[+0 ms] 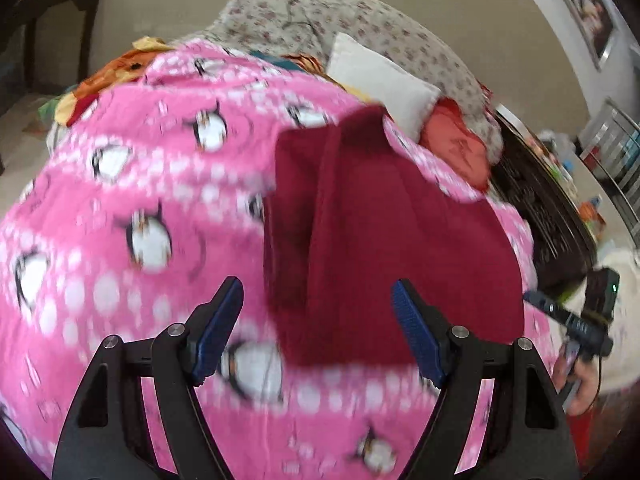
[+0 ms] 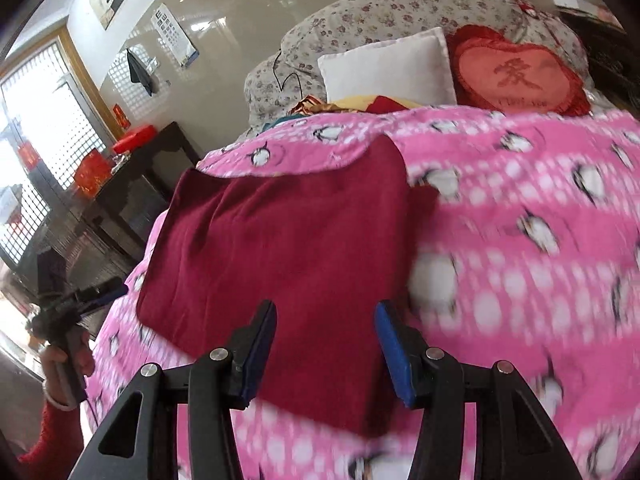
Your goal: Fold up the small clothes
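Dark red fleece garment [image 2: 280, 240], partly folded, lies flat on pink penguin-print blanket [image 2: 520, 208] covering the bed, centre frame, spread for folding. Left gripper [image 1: 318, 334] fingers apart, empty, over its near edge. Right gripper [image 2: 326, 354] fingers apart, gripping nothing, above its near hem.

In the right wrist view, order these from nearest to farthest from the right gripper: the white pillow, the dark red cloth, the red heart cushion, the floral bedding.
1. Dark red cloth: directly ahead of the right gripper, lying on the pink penguin blanket.
2 and 3. White pillow and red heart cushion, side by side beyond the blanket: too close to call.
4. Floral bedding: behind both.
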`<state>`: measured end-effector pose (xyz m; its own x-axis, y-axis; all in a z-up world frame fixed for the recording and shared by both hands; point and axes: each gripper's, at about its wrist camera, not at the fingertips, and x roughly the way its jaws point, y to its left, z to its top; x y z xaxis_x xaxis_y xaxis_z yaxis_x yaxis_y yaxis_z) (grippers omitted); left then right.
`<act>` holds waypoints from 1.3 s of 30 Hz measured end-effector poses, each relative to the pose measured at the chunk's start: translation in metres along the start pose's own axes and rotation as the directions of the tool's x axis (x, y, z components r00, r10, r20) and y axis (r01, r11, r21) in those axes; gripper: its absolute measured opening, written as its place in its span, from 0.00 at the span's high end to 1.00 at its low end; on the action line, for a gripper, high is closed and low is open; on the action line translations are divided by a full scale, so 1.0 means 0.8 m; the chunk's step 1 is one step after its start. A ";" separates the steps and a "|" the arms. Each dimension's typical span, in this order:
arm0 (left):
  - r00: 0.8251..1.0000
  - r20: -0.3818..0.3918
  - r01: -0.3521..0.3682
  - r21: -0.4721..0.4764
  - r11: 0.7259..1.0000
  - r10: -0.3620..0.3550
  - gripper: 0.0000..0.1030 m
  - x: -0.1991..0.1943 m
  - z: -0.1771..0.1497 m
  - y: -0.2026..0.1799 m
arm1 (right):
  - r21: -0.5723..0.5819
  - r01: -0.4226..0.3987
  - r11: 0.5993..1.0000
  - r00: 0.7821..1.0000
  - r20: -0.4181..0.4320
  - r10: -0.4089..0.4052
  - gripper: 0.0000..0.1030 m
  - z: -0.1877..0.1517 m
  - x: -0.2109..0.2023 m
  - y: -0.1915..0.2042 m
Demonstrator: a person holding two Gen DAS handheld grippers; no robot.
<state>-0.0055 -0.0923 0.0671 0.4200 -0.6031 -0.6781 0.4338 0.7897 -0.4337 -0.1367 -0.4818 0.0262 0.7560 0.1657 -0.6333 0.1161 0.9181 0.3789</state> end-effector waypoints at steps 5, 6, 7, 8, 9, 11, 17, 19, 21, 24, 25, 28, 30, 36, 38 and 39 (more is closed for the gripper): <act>0.998 -0.059 0.023 0.052 0.998 -0.019 0.25 0.013 -0.044 -0.004 | 0.030 -0.028 0.999 0.999 -0.024 0.028 0.50 -0.044 -0.004 -0.012; 0.998 -0.062 0.026 0.059 0.998 -0.022 0.25 0.016 -0.047 -0.006 | 0.030 -0.028 0.999 0.999 -0.024 0.028 0.50 -0.044 -0.004 -0.012; 0.997 -0.064 0.036 0.066 0.997 -0.032 0.25 0.019 -0.050 -0.008 | 0.058 -0.058 0.997 0.998 -0.028 0.060 0.50 -0.052 0.003 -0.017; 0.997 -0.063 0.050 0.070 0.996 -0.045 0.25 0.024 -0.052 -0.012 | 0.058 -0.058 0.997 0.998 -0.028 0.060 0.50 -0.052 0.003 -0.017; 0.997 -0.066 0.054 0.072 0.996 -0.050 0.25 0.028 -0.052 -0.014 | 0.059 -0.076 0.995 0.997 -0.021 0.077 0.50 -0.055 0.009 -0.020; 0.997 -0.069 0.050 0.078 0.996 -0.045 0.25 0.038 -0.049 -0.020 | 0.051 -0.080 0.995 0.997 -0.008 0.081 0.57 -0.053 0.011 -0.020; 0.994 -0.103 0.032 0.100 0.995 -0.021 0.69 0.050 -0.043 -0.020 | -0.053 -0.046 0.998 0.999 0.007 0.047 0.91 -0.046 0.009 -0.008; 0.994 -0.107 0.037 0.111 0.993 -0.025 0.77 0.045 -0.044 -0.018 | -0.092 -0.037 0.995 0.999 0.018 0.039 0.91 -0.042 -0.004 -0.002; 0.994 -0.105 0.033 0.141 0.989 -0.018 0.84 0.035 -0.046 -0.021 | -0.104 -0.044 0.994 0.999 0.022 0.047 0.91 -0.039 -0.012 0.001; 0.995 -0.085 -0.024 0.206 0.978 0.042 0.95 0.021 -0.056 -0.020 | -0.125 -0.028 0.992 0.999 0.015 0.030 0.92 -0.035 -0.014 0.002; 0.994 -0.095 -0.031 0.200 0.979 0.051 0.95 0.023 -0.061 -0.013 | -0.126 0.005 0.992 1.000 -0.011 -0.006 0.92 -0.041 -0.001 -0.003; 0.990 -0.118 -0.050 0.163 0.985 0.070 0.95 0.034 -0.072 0.009 | -0.095 0.032 0.995 0.998 -0.052 -0.038 0.92 -0.048 0.021 -0.018; 0.993 -0.108 -0.032 0.130 0.991 0.046 0.95 0.029 -0.074 0.017 | -0.066 0.016 0.998 0.999 -0.047 -0.019 0.92 -0.050 0.025 -0.025; 0.997 -0.015 -0.069 0.199 0.977 0.074 0.76 -0.003 -0.076 -0.001 | -0.054 0.011 0.998 0.995 0.099 -0.006 0.85 -0.029 -0.032 -0.001; 0.998 0.001 -0.066 0.210 0.975 0.067 0.62 -0.002 -0.075 -0.006 | -0.091 -0.067 0.994 0.994 0.080 0.075 0.71 -0.019 -0.029 0.031; 0.998 0.003 -0.060 0.212 0.975 0.061 0.61 0.002 -0.073 -0.009 | -0.091 -0.067 0.994 0.994 0.080 0.075 0.69 -0.019 -0.029 0.031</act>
<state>-0.0548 -0.0925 0.0341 0.4480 -0.5540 -0.7017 0.5665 0.7831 -0.2566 -0.1612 -0.4577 0.0403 0.8115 0.2045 -0.5474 0.0059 0.9338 0.3577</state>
